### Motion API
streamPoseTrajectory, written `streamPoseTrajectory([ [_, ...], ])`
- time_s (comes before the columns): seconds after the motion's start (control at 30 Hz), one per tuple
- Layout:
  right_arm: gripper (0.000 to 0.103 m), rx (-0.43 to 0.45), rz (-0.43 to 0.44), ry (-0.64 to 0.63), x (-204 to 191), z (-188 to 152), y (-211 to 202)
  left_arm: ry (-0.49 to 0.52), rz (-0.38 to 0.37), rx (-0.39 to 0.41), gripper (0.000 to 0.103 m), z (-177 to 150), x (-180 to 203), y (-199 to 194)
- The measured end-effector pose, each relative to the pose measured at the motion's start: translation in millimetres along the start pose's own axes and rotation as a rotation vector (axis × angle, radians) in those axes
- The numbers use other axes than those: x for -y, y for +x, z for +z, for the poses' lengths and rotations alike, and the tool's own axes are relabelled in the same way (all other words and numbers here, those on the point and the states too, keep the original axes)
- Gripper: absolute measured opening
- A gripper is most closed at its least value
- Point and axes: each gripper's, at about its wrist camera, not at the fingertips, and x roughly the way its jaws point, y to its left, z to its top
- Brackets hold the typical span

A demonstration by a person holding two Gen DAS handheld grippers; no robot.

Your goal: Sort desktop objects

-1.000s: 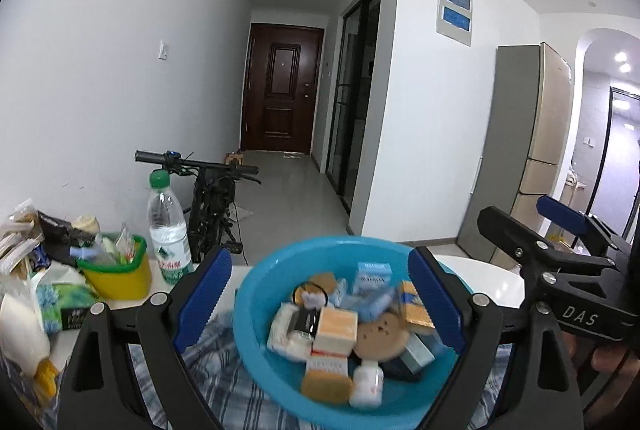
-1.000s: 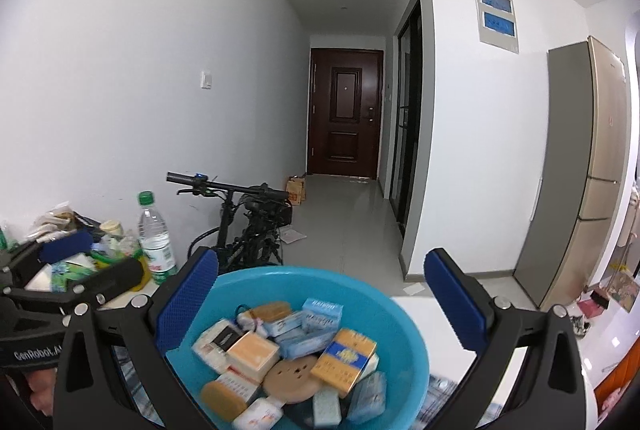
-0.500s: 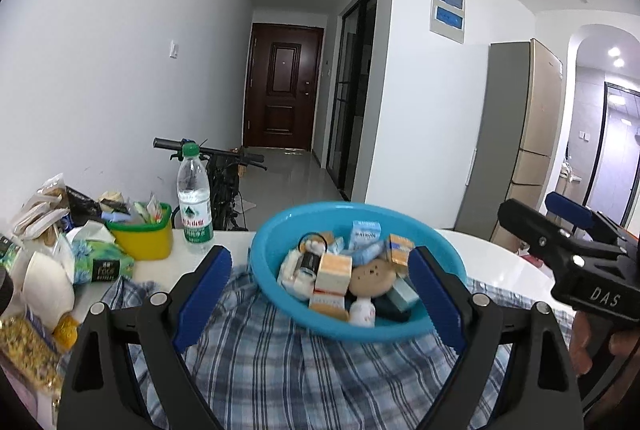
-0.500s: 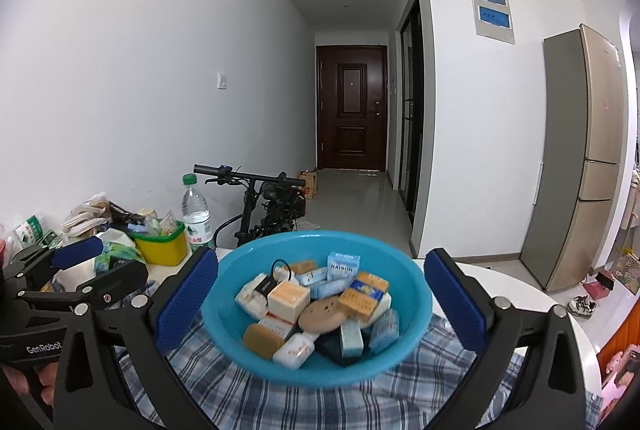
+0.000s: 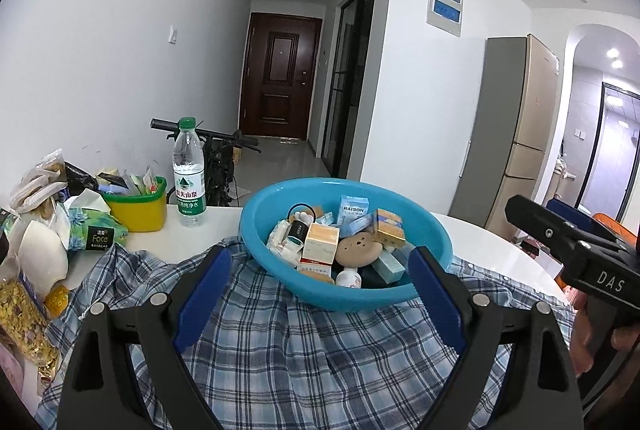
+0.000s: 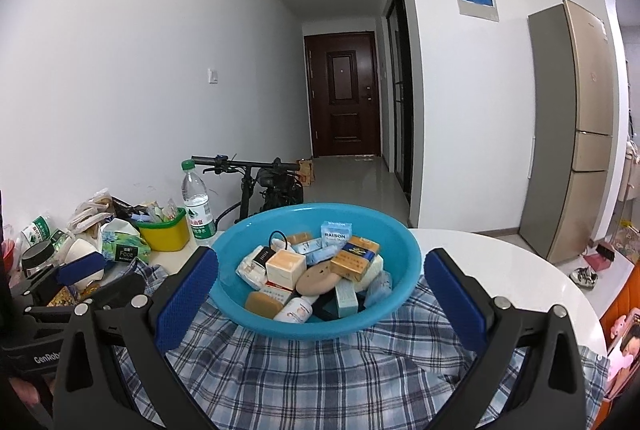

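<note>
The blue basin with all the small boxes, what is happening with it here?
A person holds a tool in each hand, and both point at the basin. The left tool and the right tool are open and hold nothing. The basin sits on a plaid cloth on the white table, full of small boxes, soaps and a little bottle. Nothing has been taken out yet, as far as one can see. A water bottle and a yellow bin stand to the left.
</note>
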Motion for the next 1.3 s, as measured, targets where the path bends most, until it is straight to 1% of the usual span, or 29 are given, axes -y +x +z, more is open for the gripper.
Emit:
streamPoseTrajectory([
  [0.13, 0.103, -0.009, -0.006, 0.015, 3.5, -7.5, 3.8, 0.016, 0.018, 0.008, 0.092, -5.6, 2.3, 3.2],
  [0.33, 0.103, -0.045, -0.012, 0.02, 9.1, -19.5, 15.8, 0.016, 0.031, -0.013, 0.092, -17.1, 3.4, 16.5],
  [0.5, 0.103, -0.023, -0.031, 0.025, 15.3, -30.7, 21.7, 0.014, 0.039, 0.004, 0.092, -29.3, 4.2, 25.8],
  [0.73, 0.103, 0.022, -0.048, 0.023, 17.4, -59.8, 29.9, 0.022, 0.05, 0.05, 0.092, -53.4, 3.6, 33.6],
  [0.83, 0.103, 0.027, -0.046, 0.014, 17.3, -70.8, 34.8, 0.06, 0.051, 0.086, 0.092, -64.4, 8.6, 33.0],
  [0.9, 0.103, 0.022, -0.034, 0.019, 18.2, -76.6, 37.9, 0.109, 0.084, 0.126, 0.092, -72.0, 14.7, 30.6],
  [0.93, 0.103, 0.026, -0.041, 0.016, 17.8, -79.7, 38.5, 0.134, 0.108, 0.139, 0.092, -75.9, 18.7, 30.3],
  [1.0, 0.103, 0.037, -0.062, -0.004, 15.4, -84.8, 38.2, 0.159, 0.133, 0.14, 0.092, -81.1, 22.4, 32.7],
  [1.03, 0.103, 0.041, -0.071, -0.016, 13.9, -87.1, 37.8, 0.161, 0.134, 0.134, 0.092, -83.1, 23.4, 34.7],
  [1.17, 0.103, 0.058, -0.077, -0.056, 6.3, -94.5, 35.2, 0.096, 0.125, 0.092, 0.092, -90.5, 15.5, 44.5],
  [1.3, 0.103, 0.073, -0.099, -0.106, -2.4, -98.9, 34.8, 0.069, 0.154, 0.097, 0.092, -94.9, 7.8, 47.4],
])
